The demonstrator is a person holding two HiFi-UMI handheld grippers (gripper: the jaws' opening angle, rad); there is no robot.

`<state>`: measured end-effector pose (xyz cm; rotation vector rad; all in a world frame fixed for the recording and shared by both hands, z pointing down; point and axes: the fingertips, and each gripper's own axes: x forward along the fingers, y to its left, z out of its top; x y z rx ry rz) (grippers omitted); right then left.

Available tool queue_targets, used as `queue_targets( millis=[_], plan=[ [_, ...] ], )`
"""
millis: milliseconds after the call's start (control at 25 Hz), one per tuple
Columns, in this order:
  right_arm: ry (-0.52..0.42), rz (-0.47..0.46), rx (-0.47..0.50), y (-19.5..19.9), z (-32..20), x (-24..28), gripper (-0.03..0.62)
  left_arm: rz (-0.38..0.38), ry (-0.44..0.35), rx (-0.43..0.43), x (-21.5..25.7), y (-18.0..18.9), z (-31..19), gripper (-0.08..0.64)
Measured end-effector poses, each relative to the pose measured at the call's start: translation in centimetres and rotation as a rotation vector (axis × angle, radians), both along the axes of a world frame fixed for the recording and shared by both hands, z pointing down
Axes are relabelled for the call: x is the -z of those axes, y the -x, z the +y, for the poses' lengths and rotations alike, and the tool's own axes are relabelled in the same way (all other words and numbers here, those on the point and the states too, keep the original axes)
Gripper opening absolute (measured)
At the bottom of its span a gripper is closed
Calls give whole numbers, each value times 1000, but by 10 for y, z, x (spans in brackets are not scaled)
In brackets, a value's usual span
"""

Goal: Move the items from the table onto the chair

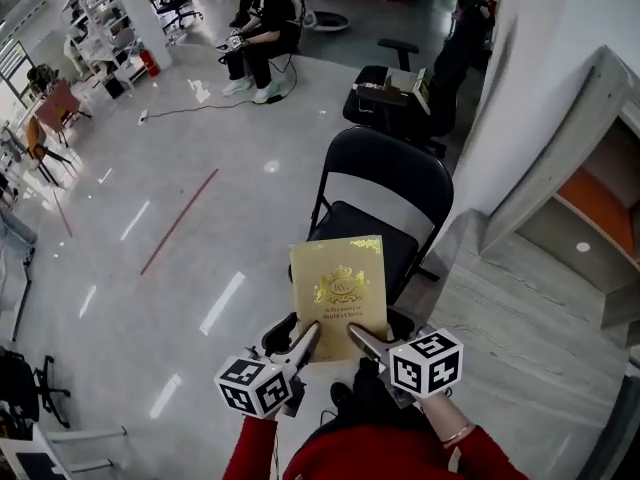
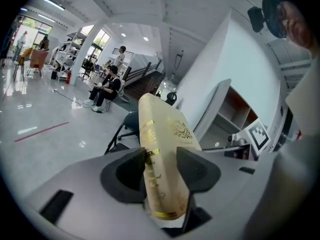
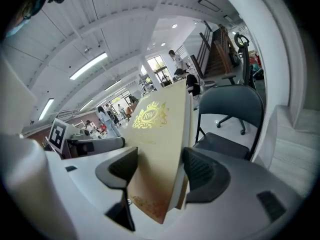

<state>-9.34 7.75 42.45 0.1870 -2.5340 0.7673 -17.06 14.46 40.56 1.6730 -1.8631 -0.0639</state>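
Note:
A gold box (image 1: 339, 290) with an embossed crest is held up in the air in front of a black folding chair (image 1: 385, 183). Both grippers clamp its near edge. My left gripper (image 1: 308, 340) is shut on the gold box (image 2: 167, 149) at its lower left corner, pads pressing both faces. My right gripper (image 1: 362, 340) is shut on the gold box (image 3: 157, 149) at its lower right corner. The box hovers above the front of the chair seat (image 1: 400, 243) and hides part of it. The chair (image 3: 235, 119) stands just beyond the box in the right gripper view.
A white wall and pillar (image 1: 520, 98) rise right of the chair, with a shelf unit (image 1: 590, 208) beyond. Another chair with a laptop (image 1: 395, 88) stands behind. A seated person (image 1: 260, 33) is far back on the glossy floor (image 1: 180, 218).

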Motion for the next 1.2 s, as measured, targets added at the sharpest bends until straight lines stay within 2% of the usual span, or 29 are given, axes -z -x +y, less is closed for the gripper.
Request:
queue_targets(
  millis=[280, 560, 800, 1200],
  plan=[
    [78, 18, -102, 48, -76, -39, 305, 11, 77, -114, -35, 55, -87, 209],
    [151, 83, -252, 70, -116, -78, 305, 51, 147, -257, -75, 85, -141, 209],
    [245, 161, -429, 81, -139, -144, 305, 100, 237, -468, -144, 103, -184, 209],
    [429, 212, -568, 91, -141, -282, 305, 171, 395, -590, -282, 118, -202, 209]
  ],
)
